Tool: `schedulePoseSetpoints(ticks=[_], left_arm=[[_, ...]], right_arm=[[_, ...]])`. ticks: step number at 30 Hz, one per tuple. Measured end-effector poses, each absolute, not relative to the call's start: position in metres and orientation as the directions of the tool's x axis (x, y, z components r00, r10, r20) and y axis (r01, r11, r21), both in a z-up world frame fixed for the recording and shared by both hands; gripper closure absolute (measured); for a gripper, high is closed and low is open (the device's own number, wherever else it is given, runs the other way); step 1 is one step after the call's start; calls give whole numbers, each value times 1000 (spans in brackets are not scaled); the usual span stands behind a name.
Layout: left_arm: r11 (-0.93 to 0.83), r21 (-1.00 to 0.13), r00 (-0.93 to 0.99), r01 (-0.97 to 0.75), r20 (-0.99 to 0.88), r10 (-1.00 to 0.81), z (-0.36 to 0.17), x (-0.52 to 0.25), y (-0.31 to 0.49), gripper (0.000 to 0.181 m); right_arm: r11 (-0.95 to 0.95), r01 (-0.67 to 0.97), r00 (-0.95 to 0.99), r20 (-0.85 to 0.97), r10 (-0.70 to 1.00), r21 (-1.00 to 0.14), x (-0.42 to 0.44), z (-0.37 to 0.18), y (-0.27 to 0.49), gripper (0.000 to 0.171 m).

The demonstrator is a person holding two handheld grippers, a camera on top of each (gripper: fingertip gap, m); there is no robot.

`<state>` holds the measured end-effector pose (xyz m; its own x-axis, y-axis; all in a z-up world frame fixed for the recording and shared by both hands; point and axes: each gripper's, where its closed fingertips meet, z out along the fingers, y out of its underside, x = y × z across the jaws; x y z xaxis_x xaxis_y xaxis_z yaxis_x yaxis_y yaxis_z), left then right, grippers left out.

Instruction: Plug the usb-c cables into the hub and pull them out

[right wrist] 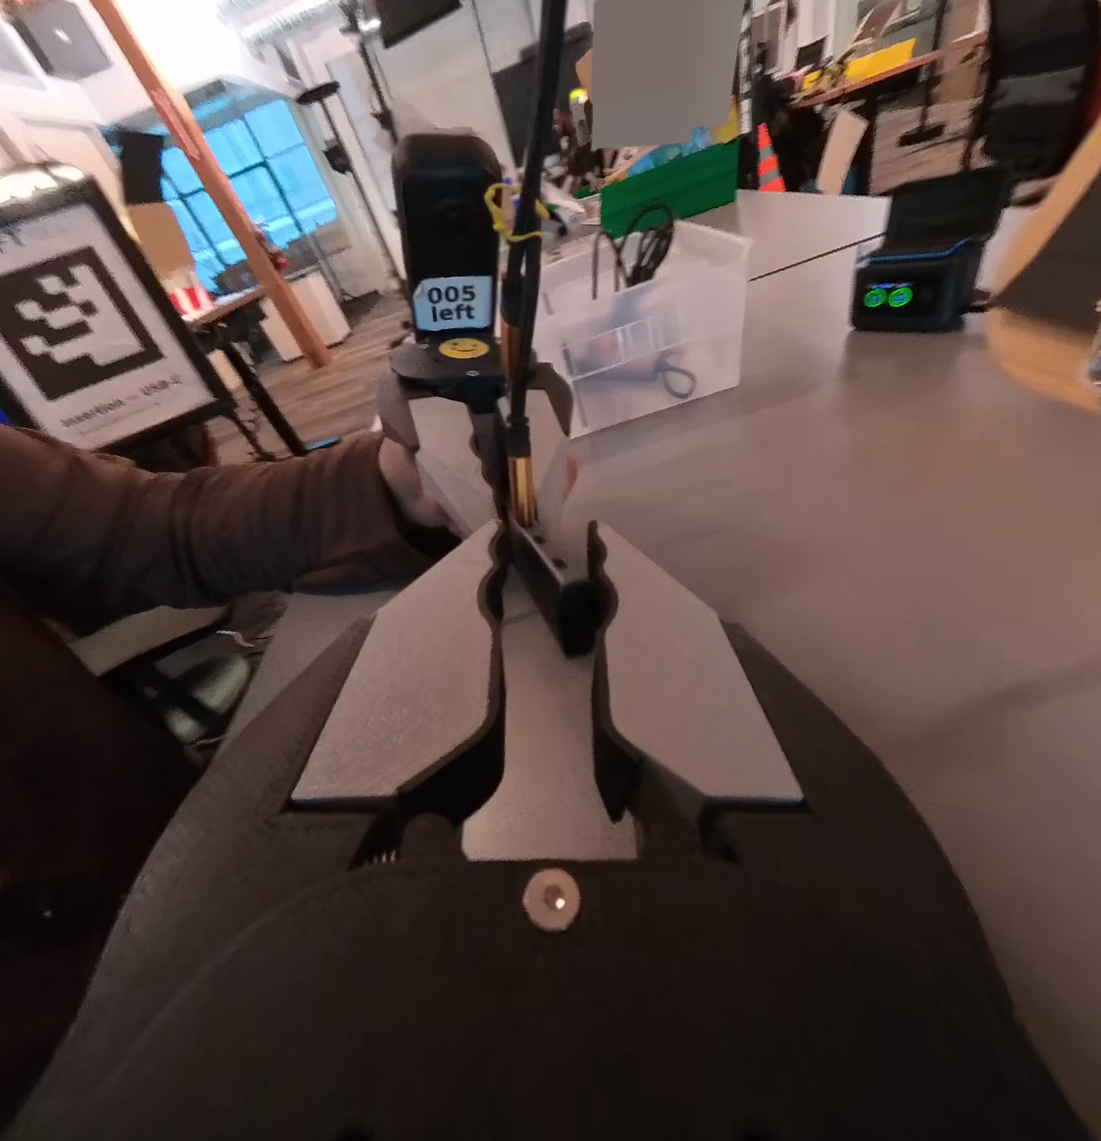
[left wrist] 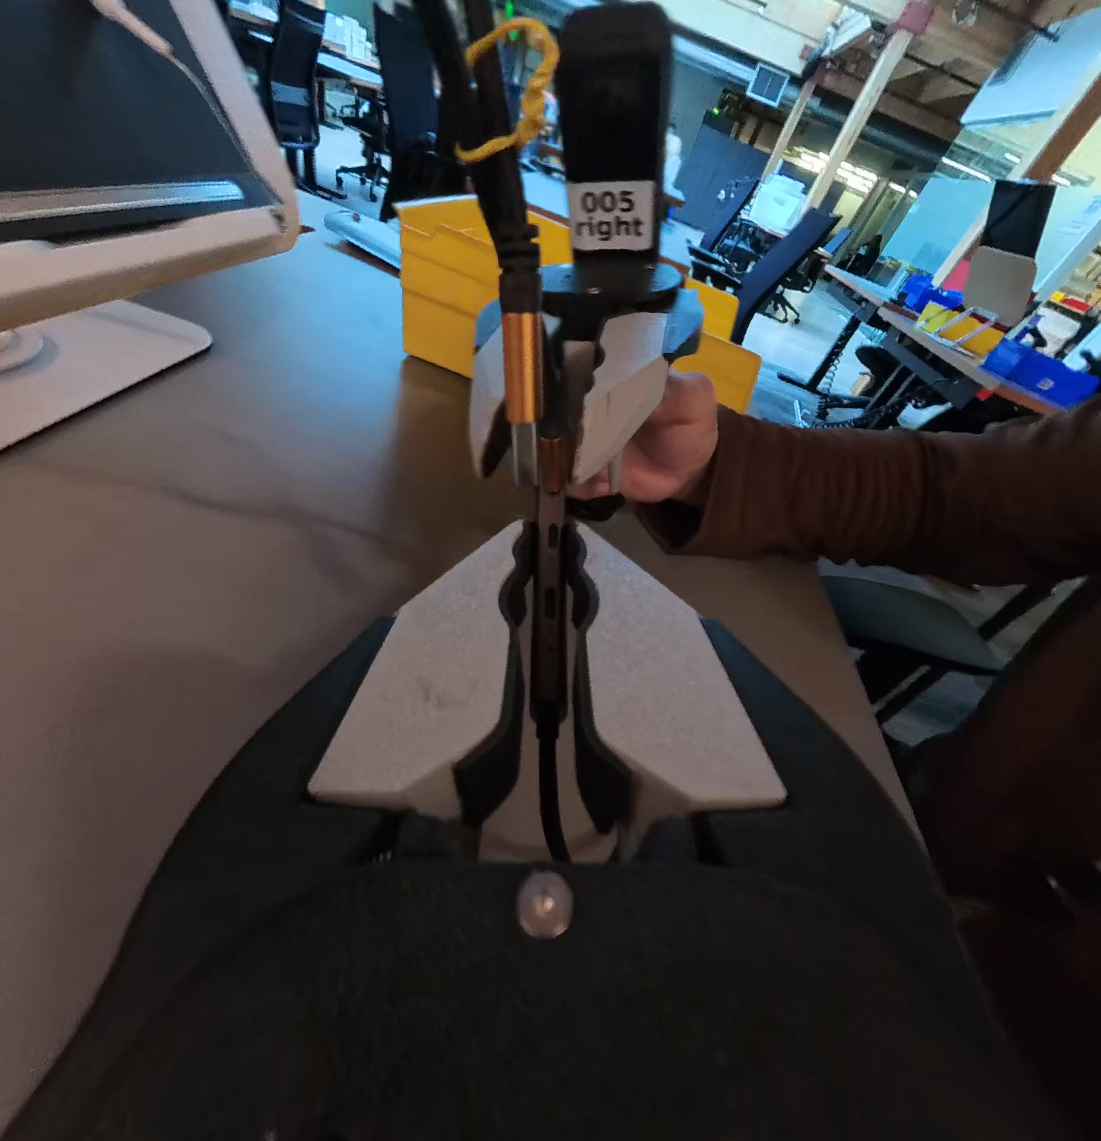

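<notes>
My left gripper [left wrist: 551, 537] is shut on the slim grey hub [left wrist: 549, 617], held edge-on with its ports showing and its own black lead running back toward the camera. In the right wrist view the hub [right wrist: 544, 571] reaches from the left gripper [right wrist: 504, 469] into the gap of my right gripper [right wrist: 548, 534], whose jaws stand apart around the hub's near end. One gold-sleeved USB-C plug [left wrist: 554, 457] stands in the hub's far end. A second gold plug [left wrist: 522, 376] hangs beside it with its silver tip bare. Both black cables [right wrist: 526, 247] rise straight up.
A white monitor [left wrist: 103, 154] stands at the left, and a yellow bin [left wrist: 443, 296] sits behind the right gripper [left wrist: 544, 469]. A clear box of cables [right wrist: 652, 333], a black device with green lights [right wrist: 912, 290] and a marker sign [right wrist: 85, 327] stand around the grey table [right wrist: 844, 494]. Brown-sleeved arms hold both grippers. My two grippers' fingertips are within a few centimetres of each other.
</notes>
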<state>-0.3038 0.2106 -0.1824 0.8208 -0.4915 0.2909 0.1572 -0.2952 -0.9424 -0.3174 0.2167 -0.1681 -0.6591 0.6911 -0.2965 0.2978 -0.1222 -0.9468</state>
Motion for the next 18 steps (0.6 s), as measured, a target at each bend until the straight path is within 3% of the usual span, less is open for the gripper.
schedulePoseSetpoints(ticks=[4,10,13,16,18], left_arm=[[-319,-919,806,230,364,-467,-179,-320,204,174],[-324,-923,797,206,350,-492,-175,-316,198,174],[-344,-920,782,190,353,-513,-176,-313,193,174],[-366,-914,765,173,359,-535,-180,-306,193,174],[-377,-918,782,120,322,-534,-186,-303,193,174]], right_arm=[[-79,298,-635,-259,728,-951,-318,-174,223,150],[-56,262,-650,-219,728,-963,-315,-168,216,155],[-59,207,-680,-187,709,-976,-308,-153,211,137],[41,259,-681,-153,716,-965,-307,-167,205,154],[101,302,-677,-139,723,-948,-307,-180,204,154]])
